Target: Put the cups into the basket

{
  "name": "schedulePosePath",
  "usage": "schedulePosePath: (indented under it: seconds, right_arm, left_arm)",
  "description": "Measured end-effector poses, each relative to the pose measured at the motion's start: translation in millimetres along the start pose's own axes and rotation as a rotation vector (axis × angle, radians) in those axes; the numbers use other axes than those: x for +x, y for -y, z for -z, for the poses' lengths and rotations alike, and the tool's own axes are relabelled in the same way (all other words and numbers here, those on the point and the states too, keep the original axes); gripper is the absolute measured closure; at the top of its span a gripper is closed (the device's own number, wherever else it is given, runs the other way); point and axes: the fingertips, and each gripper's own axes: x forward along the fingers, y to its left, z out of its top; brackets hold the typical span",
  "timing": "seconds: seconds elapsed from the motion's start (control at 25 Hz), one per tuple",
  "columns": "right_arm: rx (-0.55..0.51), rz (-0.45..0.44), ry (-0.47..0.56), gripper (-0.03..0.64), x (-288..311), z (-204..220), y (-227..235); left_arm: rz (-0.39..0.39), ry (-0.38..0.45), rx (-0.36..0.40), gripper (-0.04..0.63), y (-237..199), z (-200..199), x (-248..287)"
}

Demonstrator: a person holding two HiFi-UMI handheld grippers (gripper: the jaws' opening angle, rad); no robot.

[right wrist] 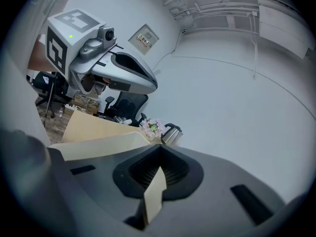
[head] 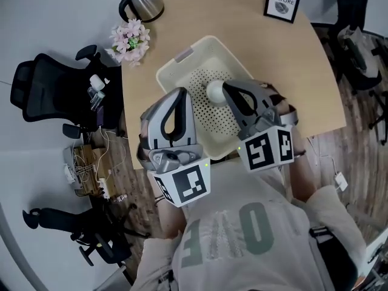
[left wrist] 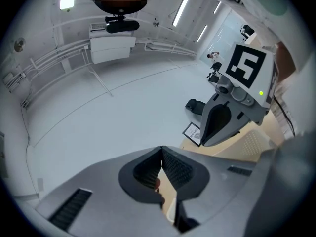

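Hovering over the basket (head: 171, 71): left gripper (left wrist: 161, 151) and right gripper (right wrist: 159, 151), both pinched closed on nothing. One white cup (head: 215, 92) lies inside the basket; no others are seen on the surface (head: 303, 71). Risk, judged: coming down closed would knock the cup or shove the basket towards the near edge.

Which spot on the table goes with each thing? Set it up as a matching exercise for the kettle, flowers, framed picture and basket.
Things:
1. kettle
2. flowers
3. framed picture
4. basket

Places, seen from the head view:
A. far right corner
B. centre
C. far left corner
D. left edge, just nearer than the kettle

Pairs: 1-C, 2-D, 3-A, 4-B
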Motion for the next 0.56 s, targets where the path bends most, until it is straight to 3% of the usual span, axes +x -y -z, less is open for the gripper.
schedulePosePath:
  seconds: [0.56]
  right_arm:
    - [-0.034,-0.011,-0.011,0.618,8.7,0.2,4.3]
  left_arm:
    - [0.028,-0.012,0.000,0.584,7.3,4.3,5.8]
